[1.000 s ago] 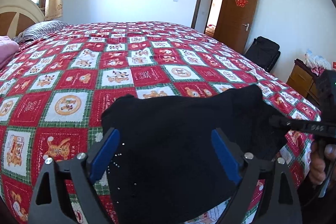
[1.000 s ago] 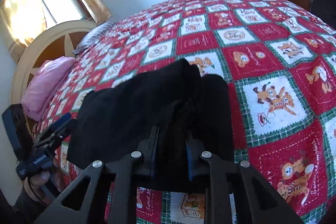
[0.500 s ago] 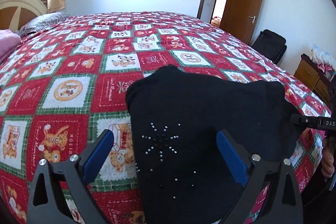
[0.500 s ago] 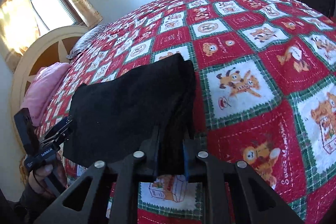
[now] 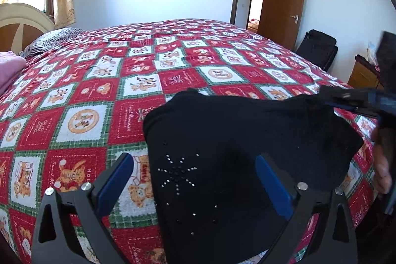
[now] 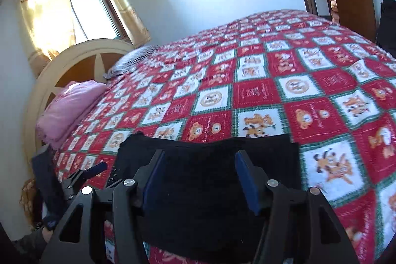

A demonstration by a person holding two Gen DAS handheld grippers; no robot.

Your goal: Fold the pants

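Black pants [image 5: 235, 140] with a rhinestone star lie folded on the red patchwork bedspread [image 5: 123, 95] near the bed's front edge. My left gripper [image 5: 195, 180] is open and empty above their near left part. My right gripper [image 6: 200, 175] is open and empty above the pants [image 6: 210, 160] on their right side. The right gripper also shows in the left wrist view [image 5: 346, 100] at the pants' right corner. The left gripper shows at the lower left of the right wrist view [image 6: 84, 177].
A pink blanket [image 6: 69, 108] and a striped pillow [image 5: 52, 37] lie by the headboard [image 6: 71, 61]. A black bag [image 5: 319, 46] and a wooden cabinet [image 5: 363, 73] stand beyond the bed's right side, near the open door [image 5: 279, 1].
My right gripper has opened and let go of the pants, which now lie flat. Both grippers have drawn back a little.
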